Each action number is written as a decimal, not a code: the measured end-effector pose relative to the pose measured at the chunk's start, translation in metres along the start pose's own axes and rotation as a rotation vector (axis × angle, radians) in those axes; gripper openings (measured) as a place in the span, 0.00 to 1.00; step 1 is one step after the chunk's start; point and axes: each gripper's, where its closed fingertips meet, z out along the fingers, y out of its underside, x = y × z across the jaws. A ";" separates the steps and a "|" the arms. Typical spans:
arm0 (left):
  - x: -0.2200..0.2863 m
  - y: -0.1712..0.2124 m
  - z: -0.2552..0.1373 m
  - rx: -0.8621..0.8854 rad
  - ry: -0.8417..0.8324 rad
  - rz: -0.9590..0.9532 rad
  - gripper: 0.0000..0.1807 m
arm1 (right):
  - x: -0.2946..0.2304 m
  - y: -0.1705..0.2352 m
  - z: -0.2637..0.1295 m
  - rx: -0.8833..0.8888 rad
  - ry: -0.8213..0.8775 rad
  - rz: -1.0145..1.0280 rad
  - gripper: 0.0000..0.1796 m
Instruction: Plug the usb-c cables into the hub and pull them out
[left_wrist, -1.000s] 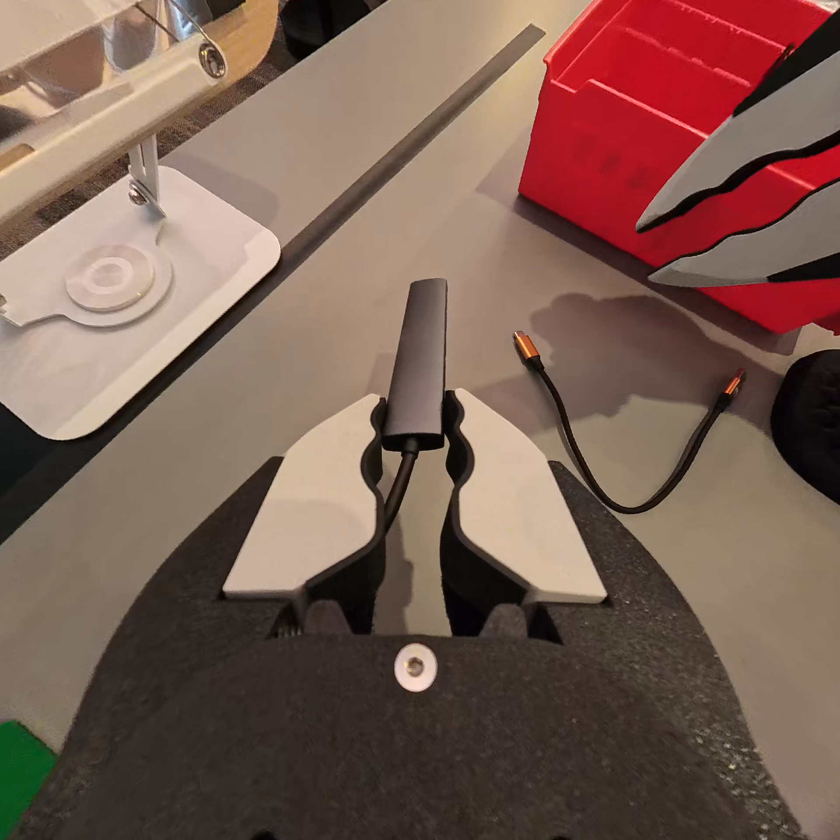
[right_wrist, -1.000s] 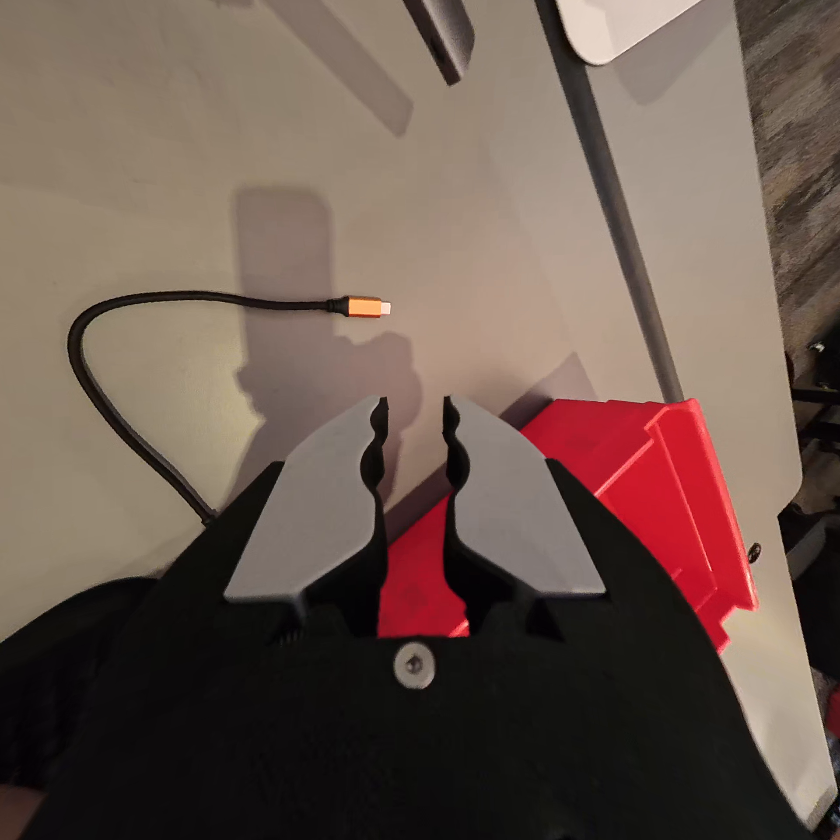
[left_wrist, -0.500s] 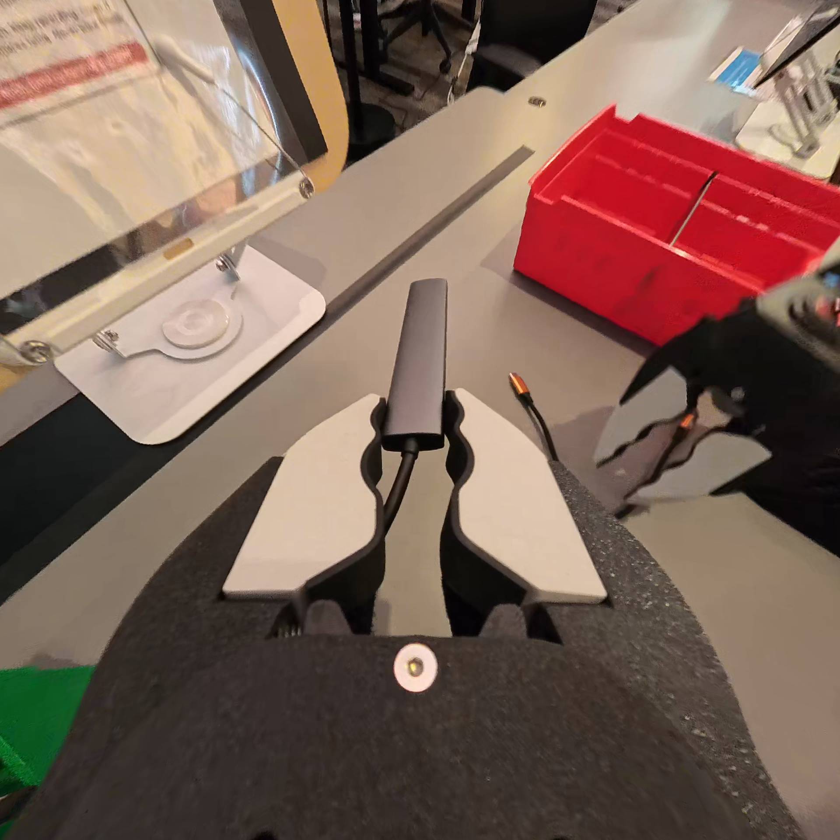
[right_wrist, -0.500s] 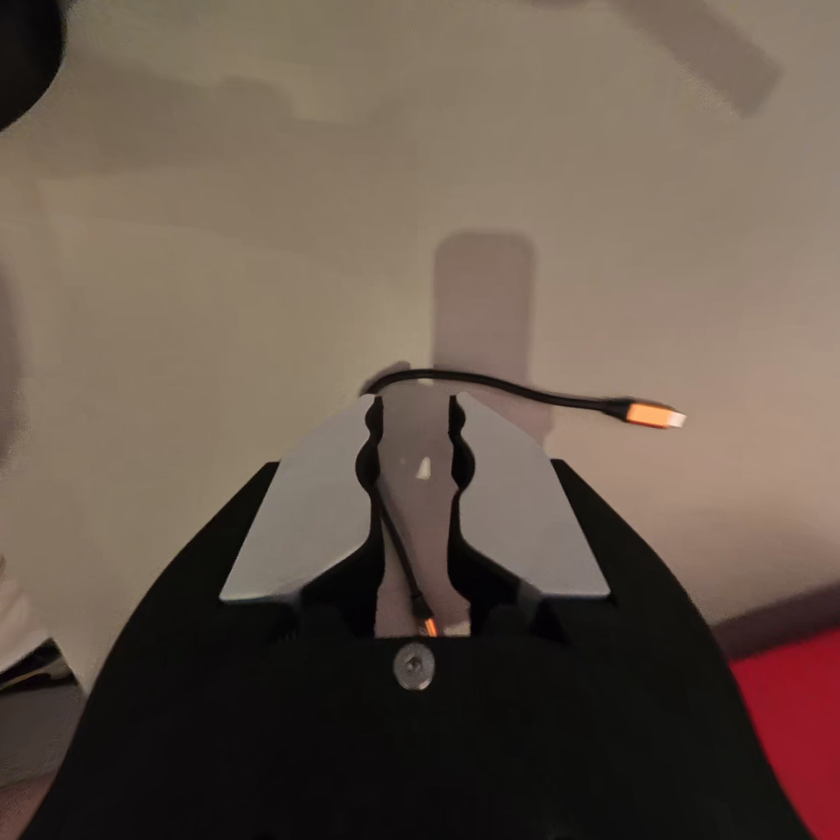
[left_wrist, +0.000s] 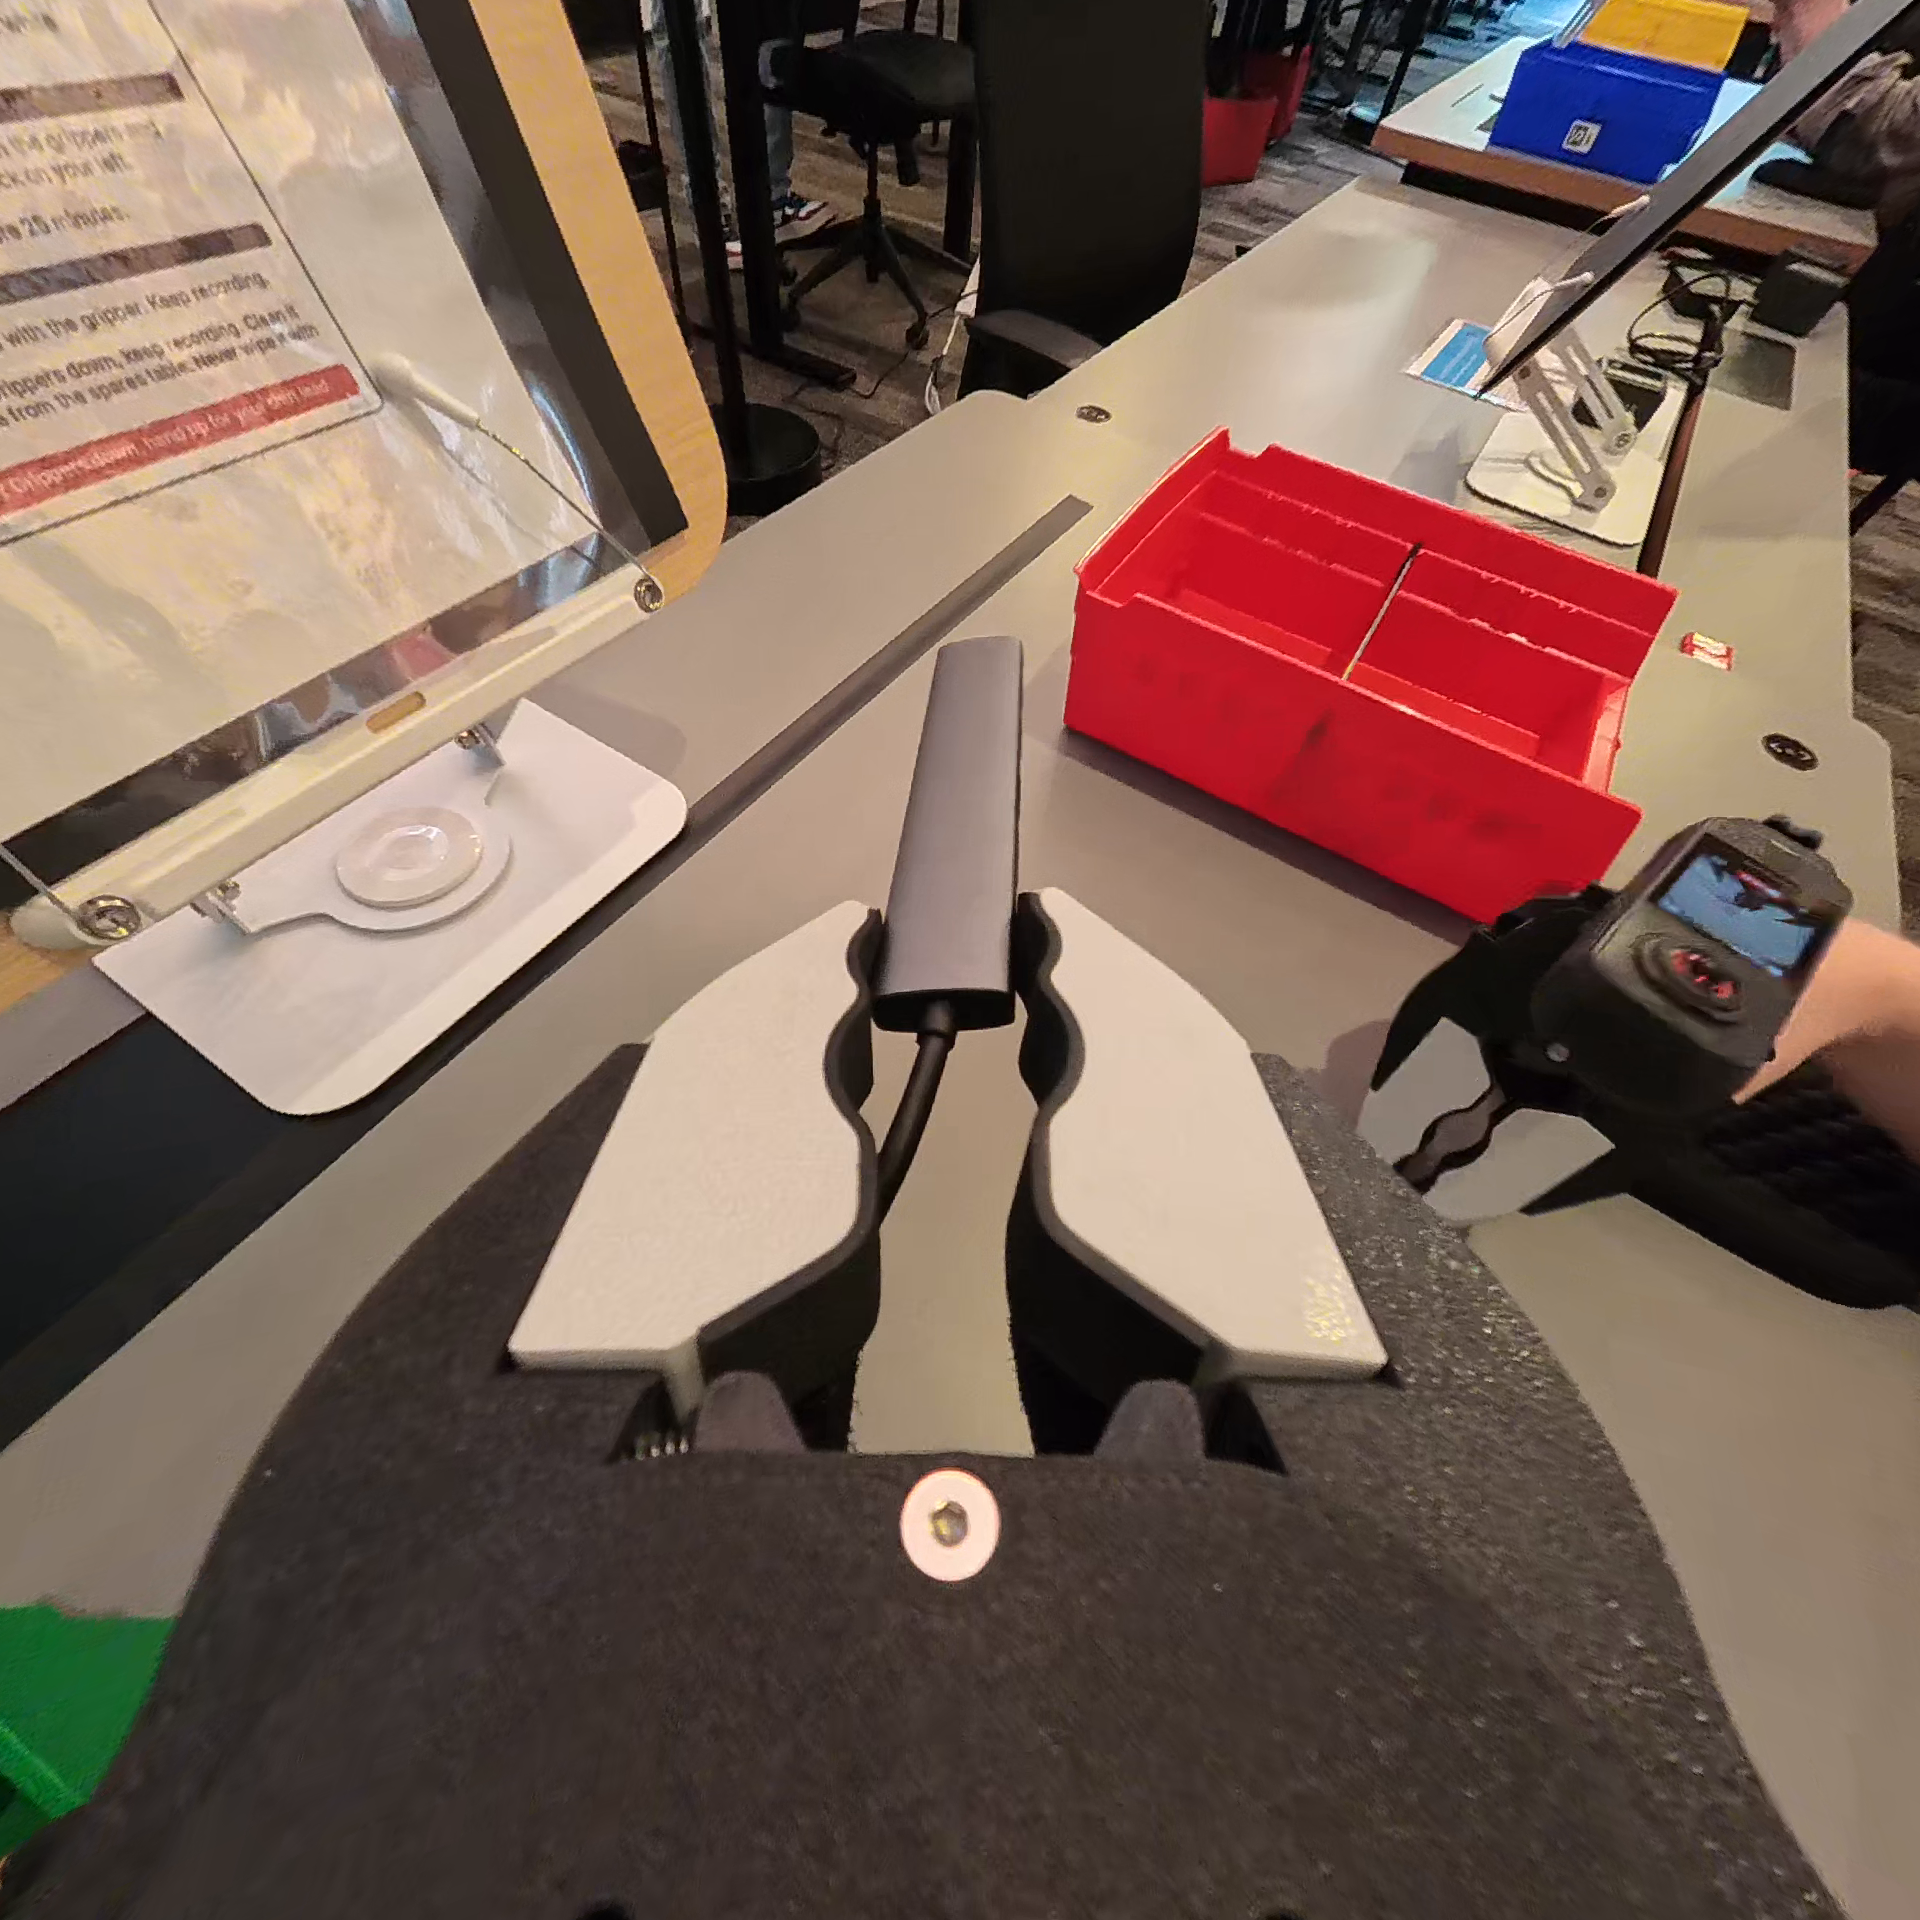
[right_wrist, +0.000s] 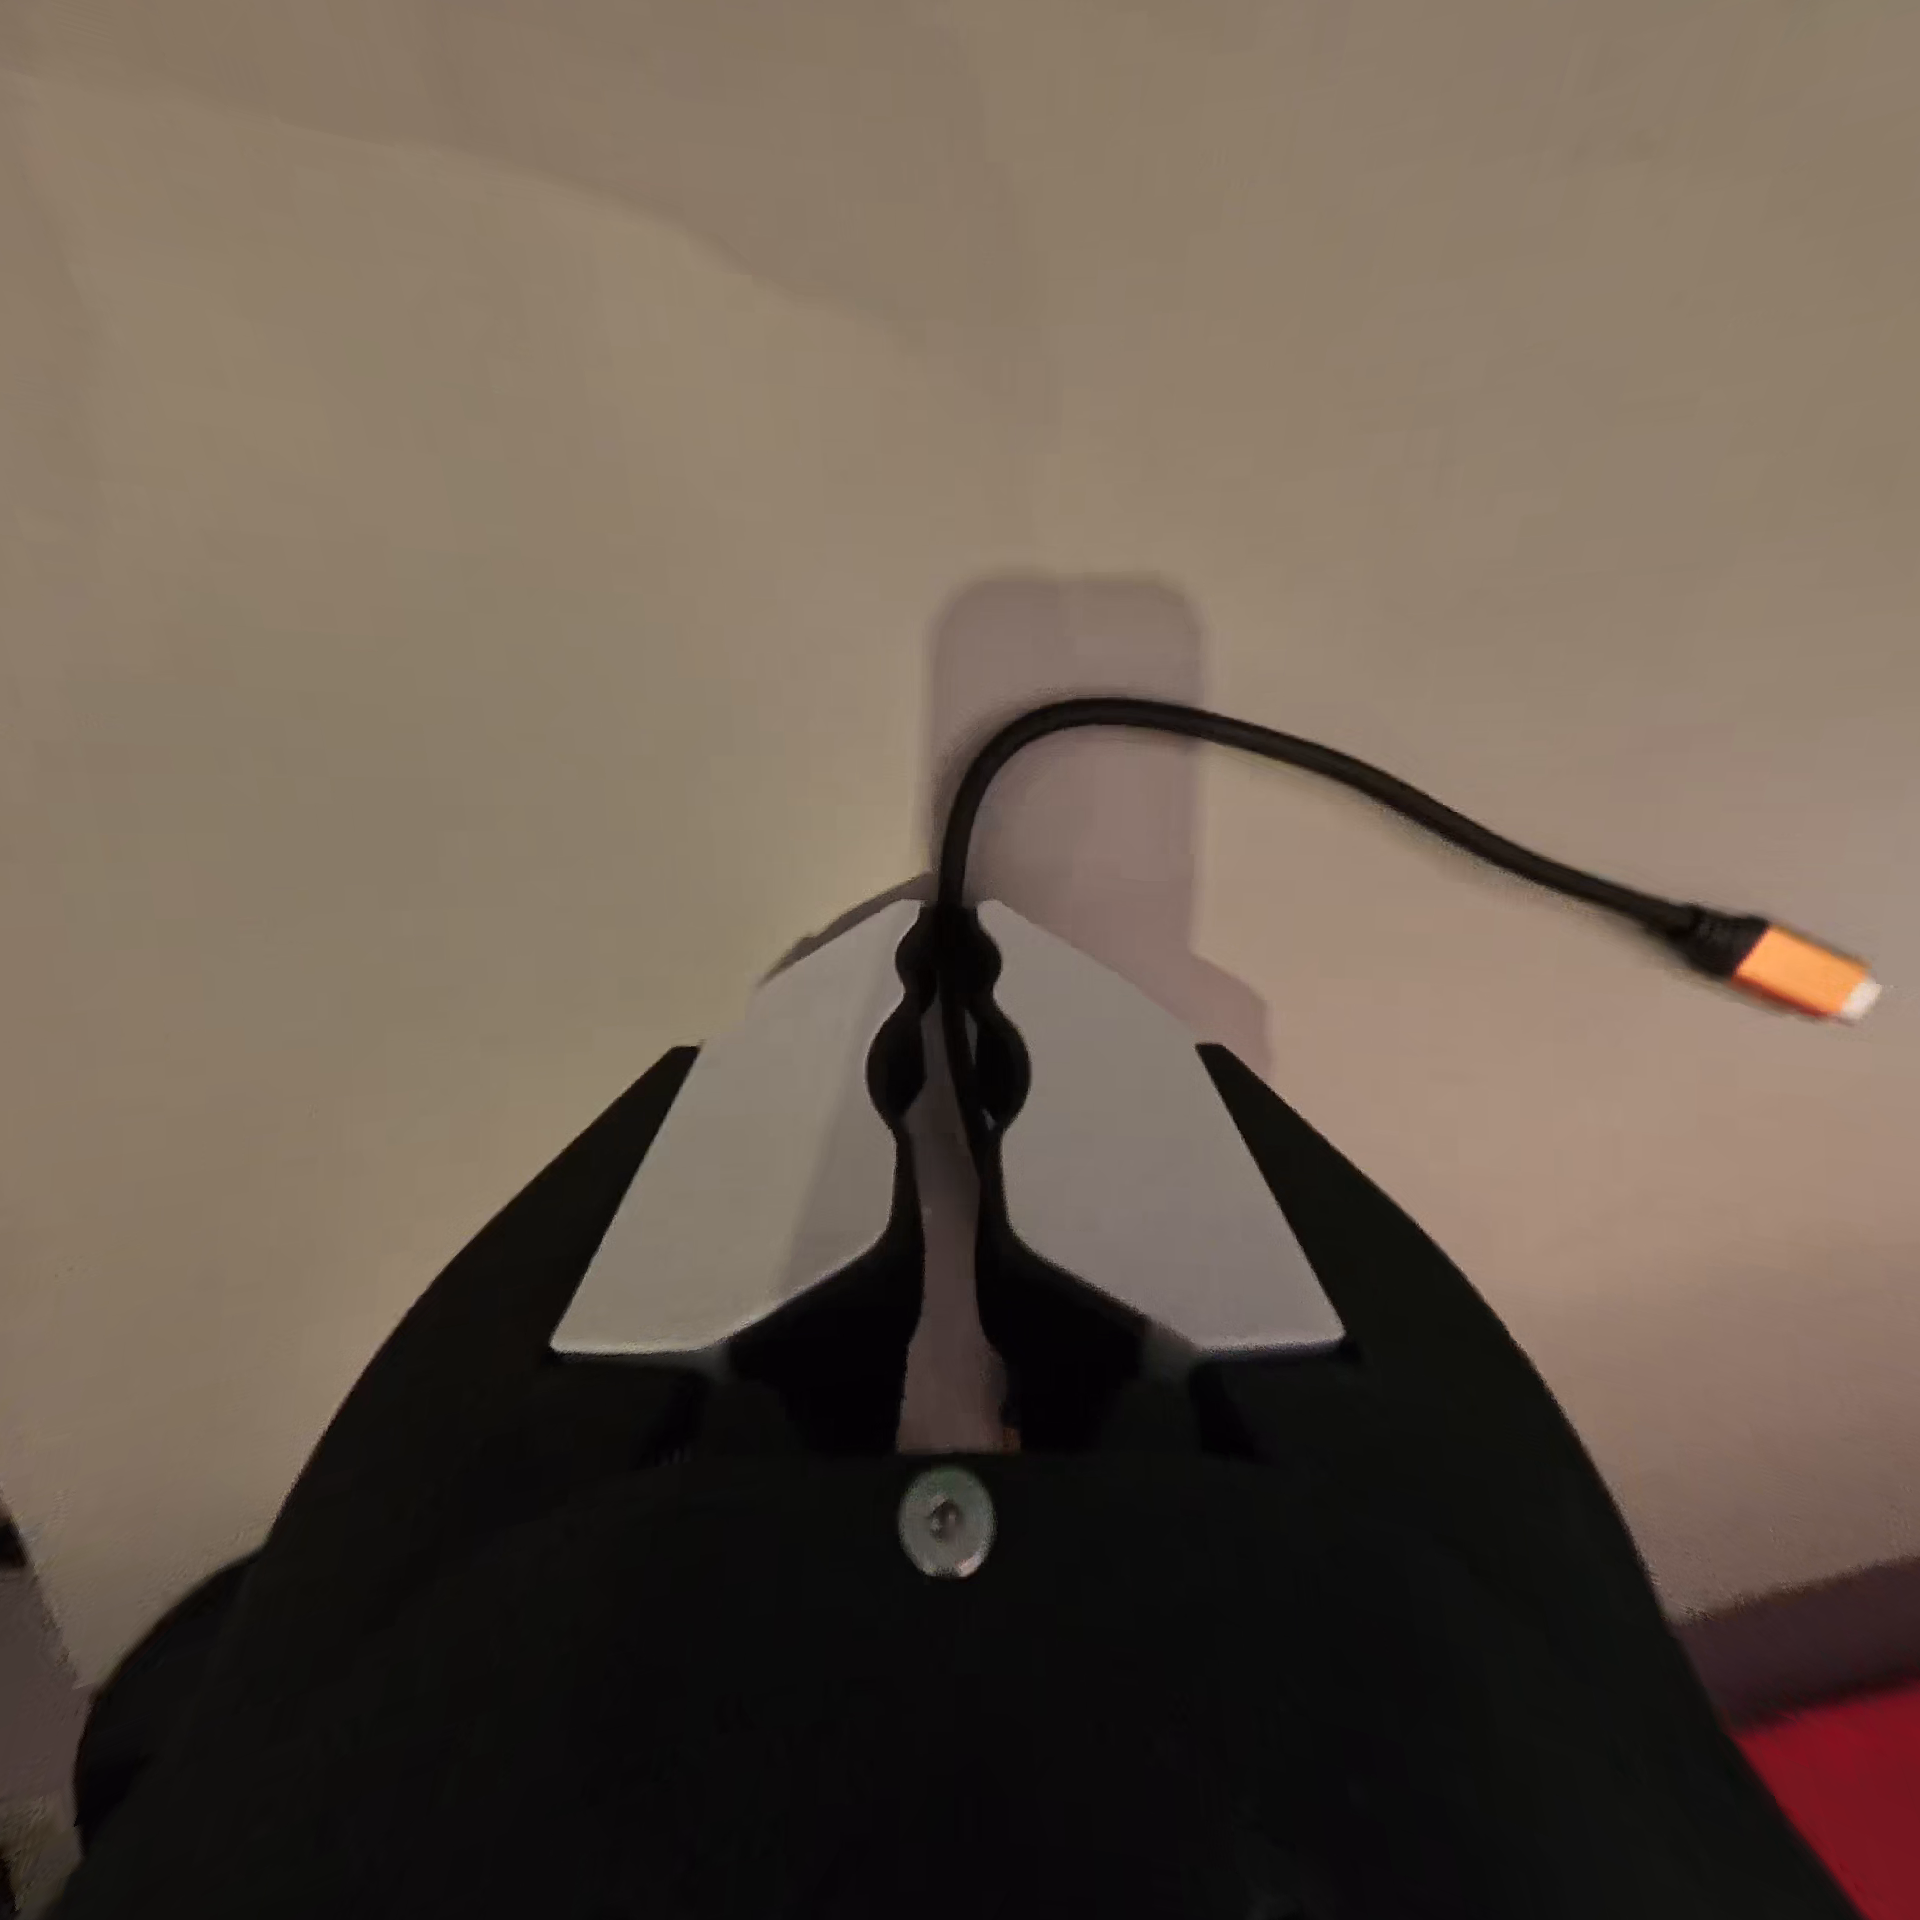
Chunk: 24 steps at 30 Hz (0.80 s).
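Note:
My left gripper (left_wrist: 945, 914) is shut on the near end of a slim dark grey hub (left_wrist: 961, 800), which points away over the grey table; the hub's own black lead runs back between the fingers. My right gripper (right_wrist: 951, 914) is shut on a black USB-C cable (right_wrist: 1299, 769). The cable arches up and right out of the fingertips, and its orange plug (right_wrist: 1792, 971) hangs free at the right. The cable's other end runs back between the jaws. The right gripper also shows in the left wrist view (left_wrist: 1455, 1091), low over the table to the right of the hub.
A red divided bin (left_wrist: 1371, 675) stands behind and right of the hub. A white stand base (left_wrist: 395, 894) carrying a tilted clear sign board (left_wrist: 260, 343) is at the left. A second stand (left_wrist: 1558, 457) is at the far right. A green object (left_wrist: 62, 1704) is at the lower left. Tip to tip, the grippers are about 30 cm apart.
My right gripper came down over the cable and closed on it, and the orange plug now hangs free. The left gripper tilted up with the hub still held.

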 end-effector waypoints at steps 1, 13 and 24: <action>0.002 -0.002 -0.001 0.006 0.003 0.003 0.13 | -0.005 -0.008 -0.003 0.052 -0.008 0.000 0.03; 0.011 -0.014 -0.019 0.058 0.022 0.020 0.13 | -0.032 -0.070 -0.242 0.766 0.129 -0.083 0.02; 0.018 -0.010 -0.011 0.028 0.041 0.028 0.13 | 0.053 0.080 -0.305 0.352 0.243 0.121 0.03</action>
